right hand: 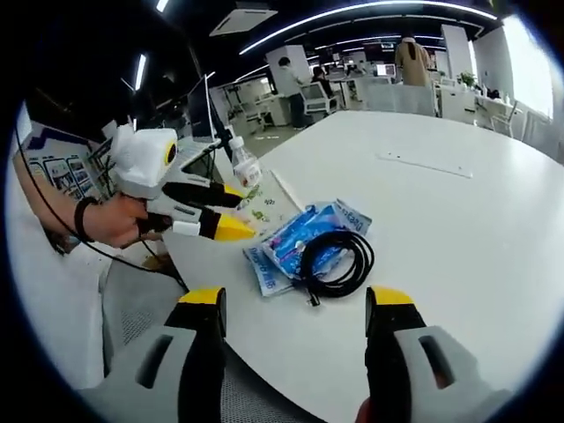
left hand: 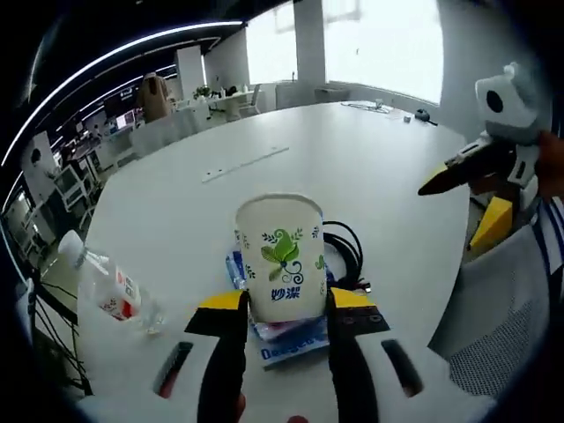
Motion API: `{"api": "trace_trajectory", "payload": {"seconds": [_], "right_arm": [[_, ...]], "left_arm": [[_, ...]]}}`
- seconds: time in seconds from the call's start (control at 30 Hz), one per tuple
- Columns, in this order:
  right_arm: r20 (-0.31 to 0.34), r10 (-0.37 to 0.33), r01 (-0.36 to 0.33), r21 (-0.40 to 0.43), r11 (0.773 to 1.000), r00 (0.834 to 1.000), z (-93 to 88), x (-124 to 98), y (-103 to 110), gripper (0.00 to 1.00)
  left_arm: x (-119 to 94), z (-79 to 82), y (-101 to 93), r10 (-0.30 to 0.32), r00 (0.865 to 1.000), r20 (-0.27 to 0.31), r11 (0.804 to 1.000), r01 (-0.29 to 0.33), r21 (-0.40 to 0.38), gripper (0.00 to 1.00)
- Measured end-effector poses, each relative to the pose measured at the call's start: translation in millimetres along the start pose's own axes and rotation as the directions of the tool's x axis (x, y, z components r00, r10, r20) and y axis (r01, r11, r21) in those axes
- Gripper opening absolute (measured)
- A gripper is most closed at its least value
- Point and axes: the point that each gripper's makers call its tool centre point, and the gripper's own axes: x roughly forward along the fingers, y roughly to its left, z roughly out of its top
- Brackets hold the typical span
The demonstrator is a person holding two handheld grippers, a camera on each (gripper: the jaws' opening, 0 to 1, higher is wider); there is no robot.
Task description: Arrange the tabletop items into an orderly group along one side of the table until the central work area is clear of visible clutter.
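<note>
The left gripper has its yellow-tipped jaws closed on a paper cup, white with a green leaf print and blue characters, which stands upright between them at the centre of the left gripper view. Just under and behind the cup lies a blue-and-white packet on the white bench, and a coil of black cable sits at about three o'clock from the cup, touching the packet's edge. At eight o'clock from the cup a clear plastic bottle with a red-and-white label lies on its side near the bench edge. Far up the bench, at twelve o'clock, a long pale strip lies flat, well apart from the rest. The right gripper comes in at three o'clock of this view, a hand behind it. In the right gripper view, the right gripper hangs with its jaws wide open and nothing between them, above the near bench edge. The cable lies coiled on top of the packet at twelve o'clock from the jaws. At ten o'clock a person's hand holds the left gripper, with the cup at its tips, and the bottle shows just beyond.
</note>
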Motion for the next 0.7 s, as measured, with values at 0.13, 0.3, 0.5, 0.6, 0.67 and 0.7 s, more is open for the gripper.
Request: {"api": "trace_trajectory", "payload": {"seconds": [0.13,0.3,0.5,0.6,0.67,0.7], "right_arm": [[0.002,0.015,-0.015,-0.014,1.0,1.0,6.8,3.1,3.6,0.63],[0.056,0.051,-0.052,0.017,0.998,0.997,23.1,7.9,8.8,0.62],[0.037,0.062,-0.061,-0.031,0.998,0.997,30.8,13.3,10.9,0.61],[0.039,0.072,-0.07,-0.038,0.997,0.997,35.1,15.0,12.2,0.6],[0.04,0.077,-0.075,-0.043,0.996,0.996,37.2,16.3,12.7,0.59],[0.042,0.08,-0.079,-0.043,0.996,0.996,38.2,16.8,13.0,0.59]], "left_arm": [[-0.2,6.9,-5.7,-0.015,1.0,0.013,1.0,0.015,0.021,0.34],[-0.3,10.4,-21.8,-0.06,0.998,0.022,0.996,0.058,0.073,0.34],[-3.5,11.9,-35.3,-0.086,0.996,0.026,0.986,0.081,0.144,0.34],[-5.2,12.8,-40.8,-0.103,0.994,0.028,0.983,0.098,0.157,0.34],[-5.5,12.3,-44.6,-0.115,0.993,0.028,0.98,0.109,0.165,0.34],[-5.7,12.2,-46.6,-0.12,0.992,0.027,0.978,0.113,0.173,0.34]]}}
